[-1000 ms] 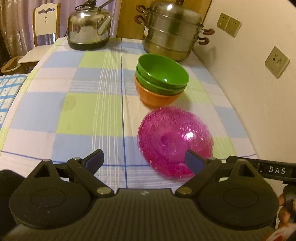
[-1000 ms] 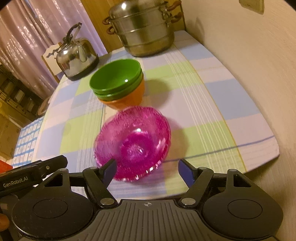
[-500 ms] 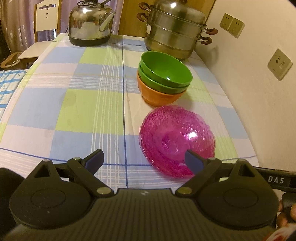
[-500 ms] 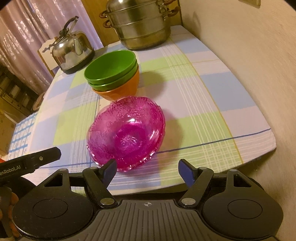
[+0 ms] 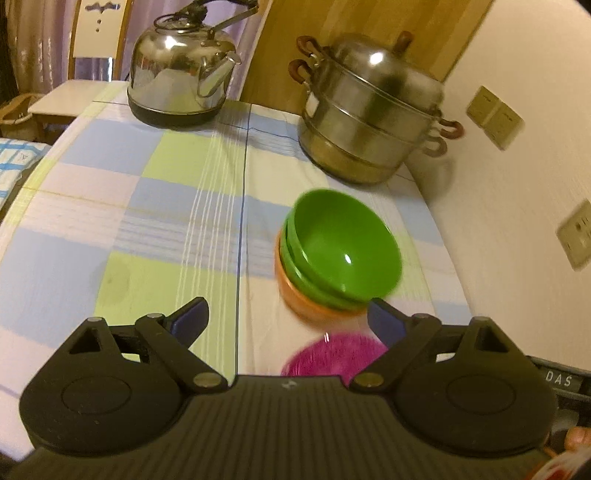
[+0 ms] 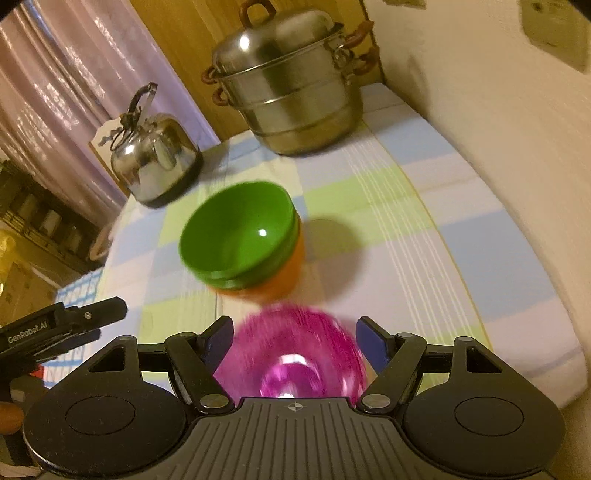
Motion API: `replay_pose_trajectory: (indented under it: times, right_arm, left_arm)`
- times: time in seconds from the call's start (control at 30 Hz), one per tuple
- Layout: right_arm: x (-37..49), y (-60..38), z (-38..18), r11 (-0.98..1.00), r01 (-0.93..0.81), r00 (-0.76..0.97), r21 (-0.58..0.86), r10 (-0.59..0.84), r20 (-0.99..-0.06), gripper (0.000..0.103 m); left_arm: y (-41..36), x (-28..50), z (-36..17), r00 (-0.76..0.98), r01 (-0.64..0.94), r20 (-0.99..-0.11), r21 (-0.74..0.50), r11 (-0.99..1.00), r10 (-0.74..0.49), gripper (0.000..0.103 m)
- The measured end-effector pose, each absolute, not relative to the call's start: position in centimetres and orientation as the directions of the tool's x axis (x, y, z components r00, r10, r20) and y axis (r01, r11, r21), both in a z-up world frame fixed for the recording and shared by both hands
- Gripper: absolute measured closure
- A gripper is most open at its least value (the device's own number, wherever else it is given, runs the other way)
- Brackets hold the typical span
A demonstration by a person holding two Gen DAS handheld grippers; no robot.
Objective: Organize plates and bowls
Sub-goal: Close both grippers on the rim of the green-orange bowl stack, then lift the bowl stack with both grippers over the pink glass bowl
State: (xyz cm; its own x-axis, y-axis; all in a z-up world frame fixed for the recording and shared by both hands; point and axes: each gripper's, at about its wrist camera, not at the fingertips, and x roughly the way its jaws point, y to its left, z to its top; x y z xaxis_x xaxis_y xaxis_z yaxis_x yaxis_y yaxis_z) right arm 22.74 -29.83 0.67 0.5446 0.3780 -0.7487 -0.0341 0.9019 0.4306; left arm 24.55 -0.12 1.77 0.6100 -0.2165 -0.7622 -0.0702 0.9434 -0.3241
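Note:
Two nested green bowls (image 5: 343,251) sit in an orange bowl (image 5: 303,308) on the checked tablecloth (image 5: 155,206). Right in front of the stack lies a pink glass bowl (image 5: 332,356), partly hidden by my left gripper's body. My left gripper (image 5: 288,314) hovers before the stack; its jaws are closing slightly, with nothing pressed between the pads. In the right wrist view the pink bowl (image 6: 288,354) shows blurred between the spread fingers of my right gripper (image 6: 295,332). The pads do not press it. The green bowls (image 6: 240,236) stand just beyond.
A steel kettle (image 5: 181,74) and a tiered steel steamer pot (image 5: 369,110) stand at the table's far end. The wall with sockets (image 5: 495,118) runs close along the right. A chair (image 5: 99,33) stands behind the kettle. The left gripper's side (image 6: 62,325) shows at the left.
Both grippers have moved forward toward the bowls. The pink bowl has slid to the bottom of both views and is now partly under the gripper bodies. The bowls themselves stay put.

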Motion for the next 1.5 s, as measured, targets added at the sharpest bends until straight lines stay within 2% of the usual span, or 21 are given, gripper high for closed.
replay_pose_trajectory:
  times: [0.37,0.47,0.63,0.77,0.83,1.17,1.33,1.5]
  right_arm:
    - [33.3,-28.6,-2.5,0.875,-0.017,0.48,0.483,0.431,-0.764,0.03]
    - [35.2,-28.1,-3.4,0.881,-0.023,0.456,0.473,0.43,-0.779,0.031]
    - [37.6,-27.4,-5.0,0.886,-0.019,0.415,0.463,0.428,-0.803,0.041]
    - [38.5,-27.2,-6.1,0.887,-0.011,0.391,0.462,0.429,-0.814,0.044]
    - [38.9,-27.0,-6.6,0.884,-0.007,0.377,0.467,0.435,-0.818,0.05]
    - [39.9,-26.0,-8.0,0.892,-0.015,0.338,0.451,0.429,-0.837,0.056]
    - [40.2,-25.7,-8.5,0.898,-0.016,0.326,0.44,0.42,-0.847,0.066]
    - [40.4,-25.6,-8.9,0.901,-0.011,0.32,0.434,0.415,-0.852,0.071]
  left_arm:
    - [0.2,34.7,-2.3,0.511,-0.075,-0.802,-0.4,0.913,-0.309,0.031]
    - [-0.2,36.3,-3.5,0.485,-0.064,-0.817,-0.388,0.92,-0.311,0.036]
    - [-0.3,37.9,-5.1,0.447,-0.056,-0.831,-0.394,0.918,-0.329,0.043]
    - [-0.4,38.9,-6.2,0.422,-0.06,-0.841,-0.4,0.915,-0.34,0.053]
    - [-0.5,39.2,-6.6,0.413,-0.058,-0.842,-0.404,0.913,-0.346,0.057]
    - [-1.4,39.7,-7.6,0.385,-0.02,-0.862,-0.365,0.931,-0.33,0.068]
    - [-1.8,39.7,-7.7,0.383,-0.002,-0.865,-0.352,0.936,-0.325,0.073]
    - [-1.9,39.8,-7.9,0.38,0.005,-0.866,-0.349,0.937,-0.325,0.077]
